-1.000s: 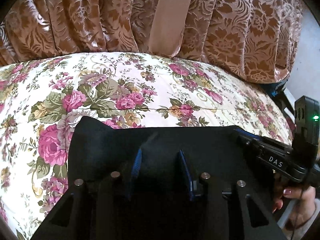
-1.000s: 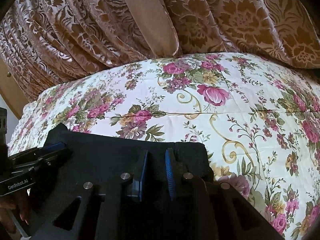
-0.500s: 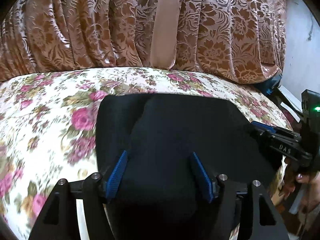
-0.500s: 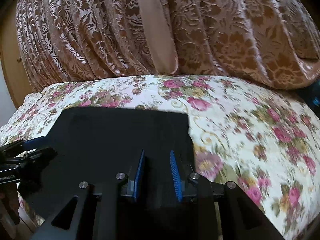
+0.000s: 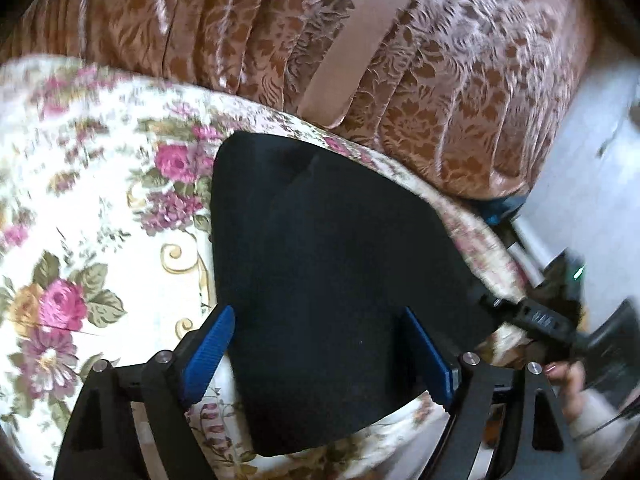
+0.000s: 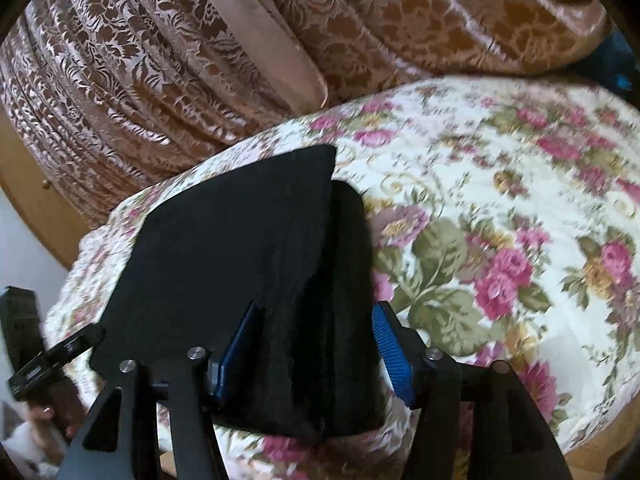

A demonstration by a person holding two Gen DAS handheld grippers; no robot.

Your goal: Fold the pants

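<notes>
Floral bedspread [image 5: 100, 208]: folded pants [image 5: 332, 280], claws parted.

The right gripper [image 6: 314, 346] hangs with its blue-padded fingers [image 6: 390, 350] spread wide over the near edge of the folded black pants [image 6: 248, 264], which lie on the floral bed [image 6: 500, 220]. The left gripper [image 6: 56, 354] sits at the pants' far-left corner. Brown patterned curtains [image 6: 200, 48] hang behind.

We see the black pants [image 5: 332, 280] folded into a compact, thick stack, lying flat on the floral bedspread [image 5: 100, 208] near its edge. In the right wrist view their layered folded edge [image 6: 340, 300] runs from twelve toward six o'clock.
</notes>
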